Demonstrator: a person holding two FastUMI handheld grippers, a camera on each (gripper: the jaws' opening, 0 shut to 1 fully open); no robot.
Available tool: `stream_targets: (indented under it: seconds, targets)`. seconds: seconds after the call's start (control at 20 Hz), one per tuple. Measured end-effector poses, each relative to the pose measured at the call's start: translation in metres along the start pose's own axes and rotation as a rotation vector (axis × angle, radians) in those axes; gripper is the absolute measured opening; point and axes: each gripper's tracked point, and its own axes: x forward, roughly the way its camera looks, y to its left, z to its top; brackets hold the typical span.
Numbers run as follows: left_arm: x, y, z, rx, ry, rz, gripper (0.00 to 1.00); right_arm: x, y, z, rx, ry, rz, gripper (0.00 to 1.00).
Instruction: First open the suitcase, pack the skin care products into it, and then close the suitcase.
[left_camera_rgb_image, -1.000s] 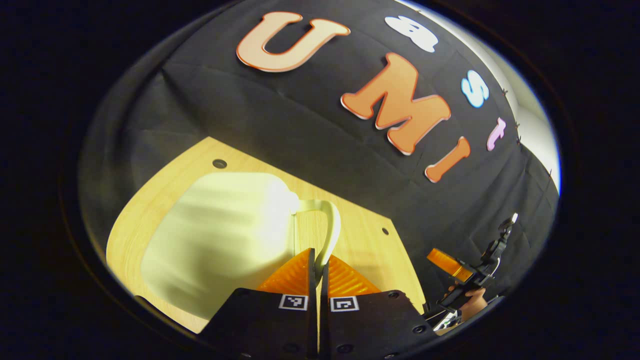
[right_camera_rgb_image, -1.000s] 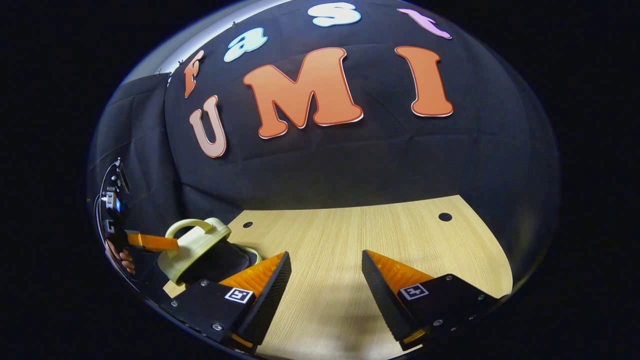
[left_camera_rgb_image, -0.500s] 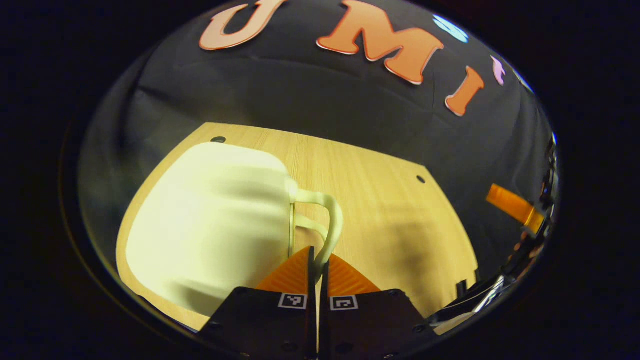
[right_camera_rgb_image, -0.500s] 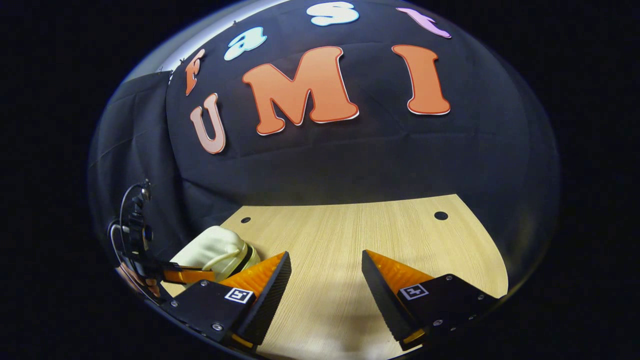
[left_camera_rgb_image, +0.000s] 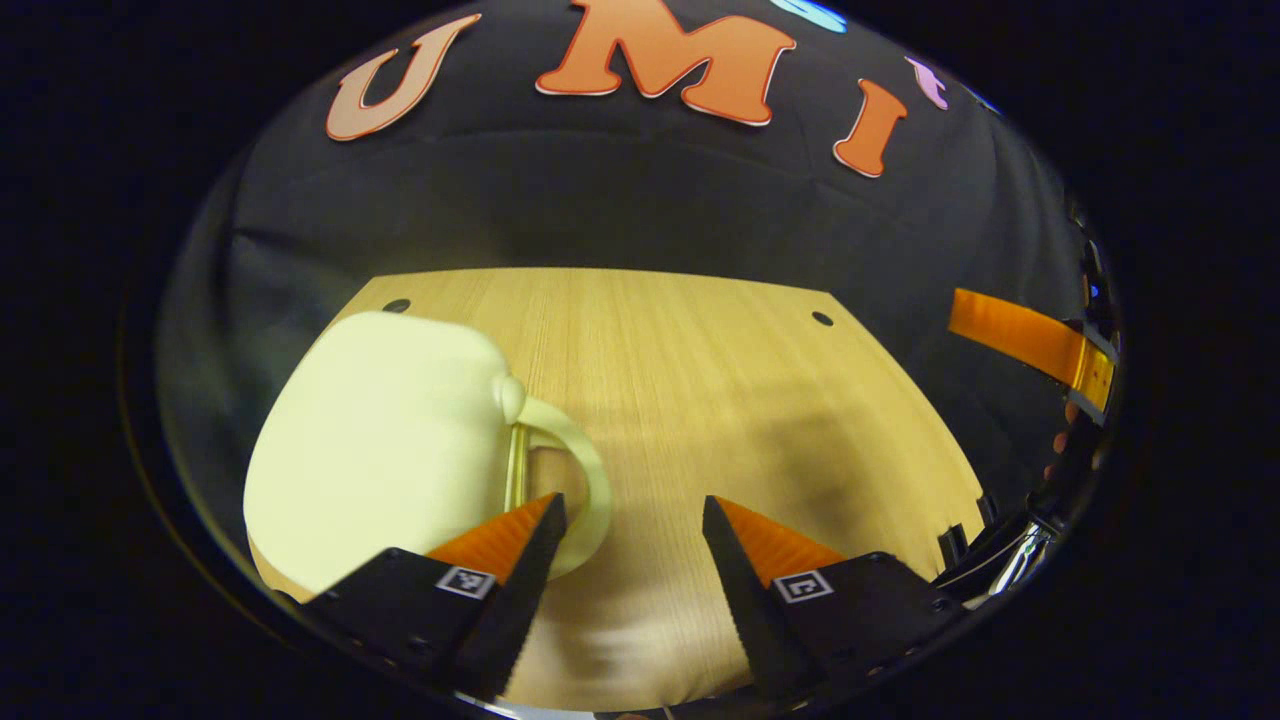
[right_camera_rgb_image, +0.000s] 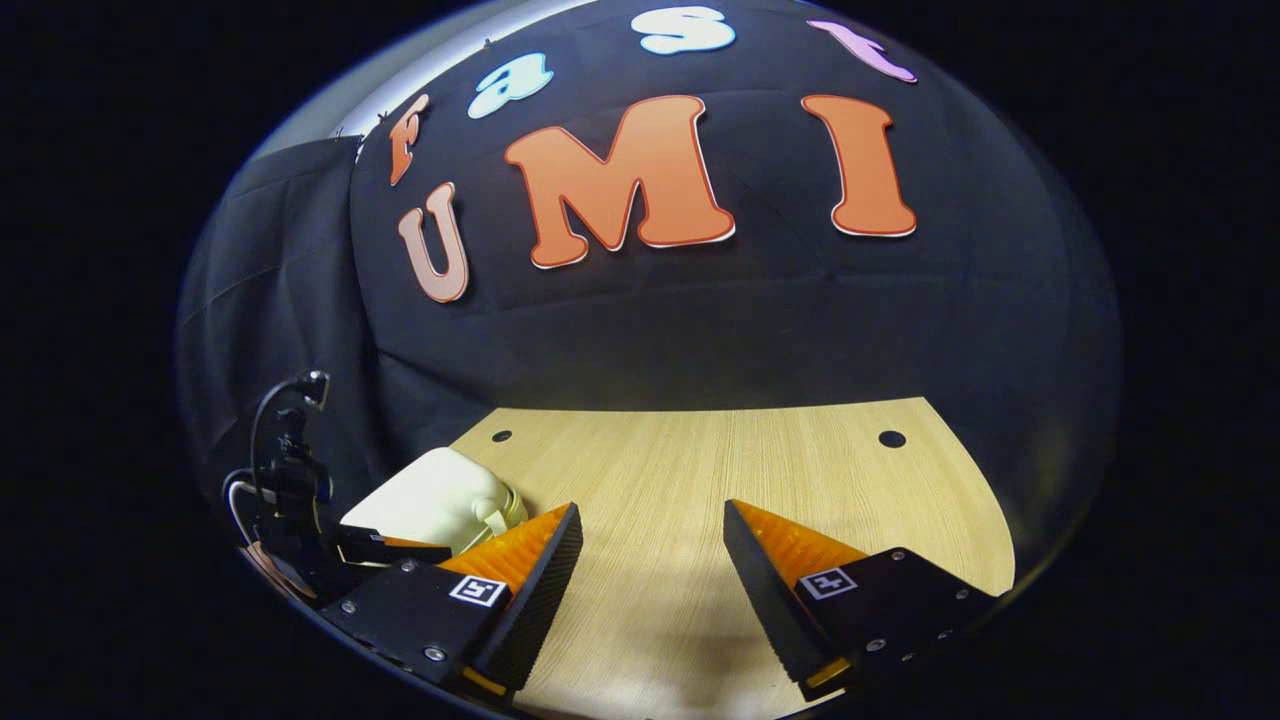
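A small cream suitcase (left_camera_rgb_image: 385, 435) lies closed on the wooden table (left_camera_rgb_image: 720, 380), its loop handle (left_camera_rgb_image: 575, 480) pointing toward the table's middle. My left gripper (left_camera_rgb_image: 630, 515) stands open just right of that handle, its left finger touching or nearly touching the loop. In the right gripper view the same suitcase (right_camera_rgb_image: 430, 500) lies at the far left with the left gripper (right_camera_rgb_image: 390, 545) beside it. My right gripper (right_camera_rgb_image: 650, 525) is open over bare table with nothing between its fingers. In the left gripper view the right gripper's finger (left_camera_rgb_image: 1020, 335) shows at the far right.
The table has small dark holes near its back corners (left_camera_rgb_image: 822, 318) (right_camera_rgb_image: 891, 438). The booth's black cloth wall (right_camera_rgb_image: 700, 330) rises right behind the table. A hand (left_camera_rgb_image: 1060, 440) holding the other gripper shows at the right edge of the left gripper view.
The suitcase lid came down from raised to closed. My left gripper, shut on the handle before, has let go and opened. The right gripper has barely moved.
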Motion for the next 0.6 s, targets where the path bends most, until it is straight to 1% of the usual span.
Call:
stream_targets:
  seconds: [0.05, 0.1, 0.2, 0.3, 0.45, 0.6]
  targets:
    - [0.002, -0.002, 0.02, 0.005, -0.031, 0.007, 0.94, 0.0, 0.003, 0.002, -0.005, -0.012, 0.006, 0.91]
    - [-0.003, -0.002, 0.035, 0.011, -0.081, 0.027, 0.94, -0.001, 0.01, 0.003, -0.005, -0.015, 0.026, 0.91]
    - [-0.017, -0.01, 0.067, 0.03, -0.202, 0.043, 0.95, -0.001, 0.02, 0.001, -0.01, -0.021, 0.049, 0.91]
    - [-0.037, -0.015, 0.089, 0.036, -0.29, 0.068, 0.95, -0.002, 0.028, 0.004, -0.04, -0.047, 0.055, 0.92]
    - [-0.058, -0.018, 0.113, 0.035, -0.412, 0.11, 0.96, -0.006, 0.03, 0.019, -0.08, -0.119, 0.035, 0.92]
    - [-0.083, -0.029, 0.139, 0.036, -0.592, 0.099, 0.96, -0.007, 0.037, 0.022, -0.076, -0.154, 0.042, 0.92]
